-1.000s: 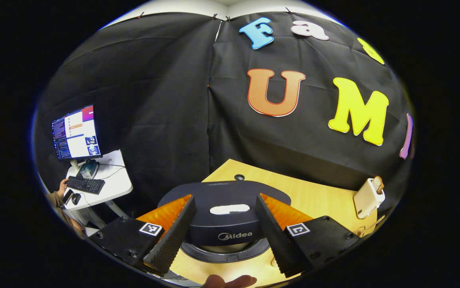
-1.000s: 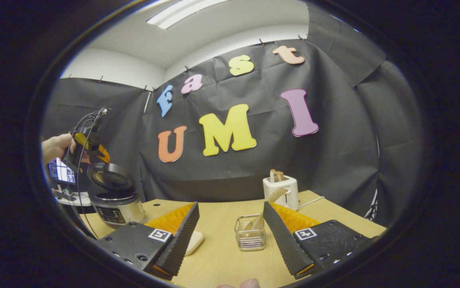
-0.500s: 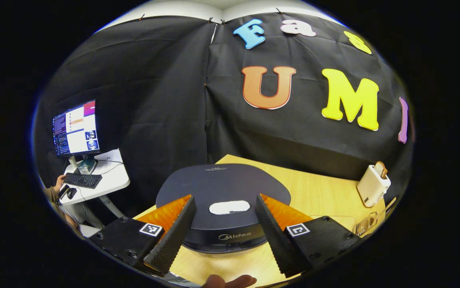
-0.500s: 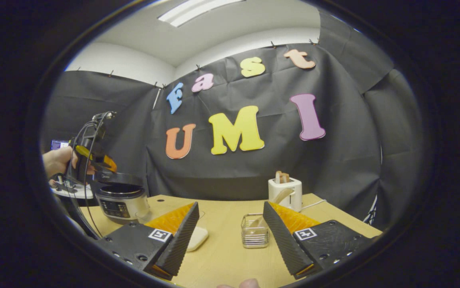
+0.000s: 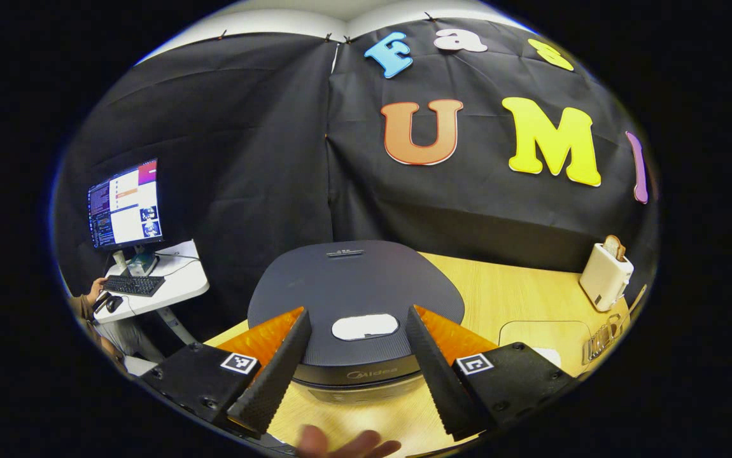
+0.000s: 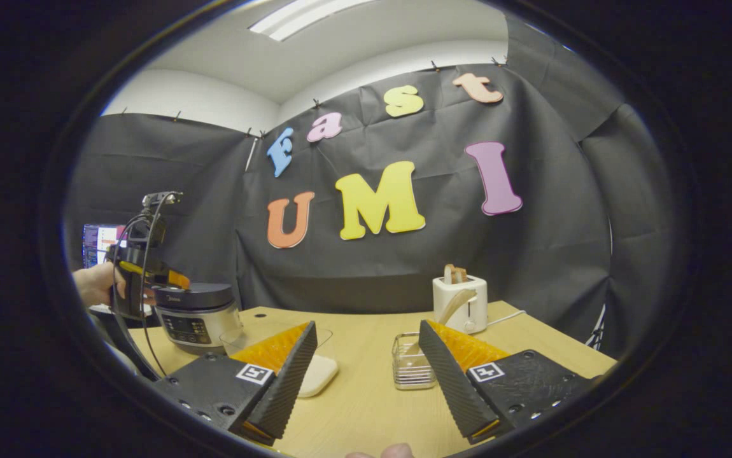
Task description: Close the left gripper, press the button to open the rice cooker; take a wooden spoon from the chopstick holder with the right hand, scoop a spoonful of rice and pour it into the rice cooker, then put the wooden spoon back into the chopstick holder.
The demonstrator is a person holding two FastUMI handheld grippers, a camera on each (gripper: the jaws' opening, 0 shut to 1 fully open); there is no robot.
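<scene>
The rice cooker (image 5: 354, 299) stood at the near left part of the table (image 5: 519, 299) with its lid down, the pale oval button (image 5: 365, 326) on the front of the lid. The left tool (image 5: 354, 356) hung above the lid's front edge, its fingers wide apart to either side of the button and touching nothing. In the right gripper view the left tool (image 6: 143, 273) showed beside the cooker (image 6: 197, 315), held in a hand (image 6: 92, 286).

The right tool (image 6: 366, 375) was also spread open and empty, low over the table (image 6: 366, 407). Ahead of it stood the clear chopstick holder (image 6: 412, 369) with the wooden spoon (image 6: 449, 308) leaning out of it, its handle tilted up toward the toaster (image 6: 461, 302). A clear dish of rice (image 6: 315, 372) sat just beside the left finger, between the cooker and the holder.

The button probably needs a firm, straight push; a closed tool would give one blunt tip, so the fingers should come together first. The lid looks sprung and may fly up, so the tool should stay clear of its swing. The spoon seems light, stiff and smooth, and is best pinched on the upper handle, away from the holder's rim. The holder looks light enough to tip if the spoon drags sideways
</scene>
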